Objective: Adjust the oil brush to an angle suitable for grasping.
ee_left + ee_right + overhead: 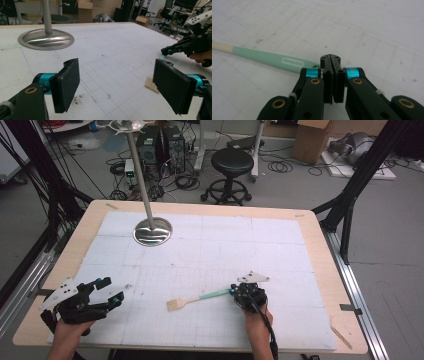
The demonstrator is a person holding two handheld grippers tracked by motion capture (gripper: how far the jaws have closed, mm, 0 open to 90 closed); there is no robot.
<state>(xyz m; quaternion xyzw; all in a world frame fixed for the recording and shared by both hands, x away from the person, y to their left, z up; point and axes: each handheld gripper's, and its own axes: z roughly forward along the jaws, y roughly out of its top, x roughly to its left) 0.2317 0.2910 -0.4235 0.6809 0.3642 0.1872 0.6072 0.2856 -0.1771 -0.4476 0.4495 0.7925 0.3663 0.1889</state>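
Brush [192, 300] is the thing at hand: a small one with a pale green handle, a cream neck and a flat tan bristle head, laid flat on the white gridded mat [210, 245]. Taken from the metal stand base [152, 231], it is found well nearer the person and a little to the right, with the bristles turned toward the left gripper and the handle end at the right gripper [240, 291].

In the right gripper view the jaws are seen pressed together, pad against pad, and the tip of the green handle [272, 59] is seen just beside the left jaw, not between the pads; whether it is touched cannot be told. White lettering is printed on the handle.

The left gripper [112, 292] is held by a hand [67, 332] well to the left of the brush, low over the mat, with its jaws spread wide and nothing between them. In the left gripper view the bristle head [151, 83] is seen beyond the right jaw.

No container is seen on the table. The mat is marked with faint lines and flecked with small dark crumbs. It is laid on a light wooden tabletop [320, 240]. Beyond the stand base, a black stool [231, 170], coiled cables, computer cases and a cardboard box [312, 140] are seen on a grey floor.
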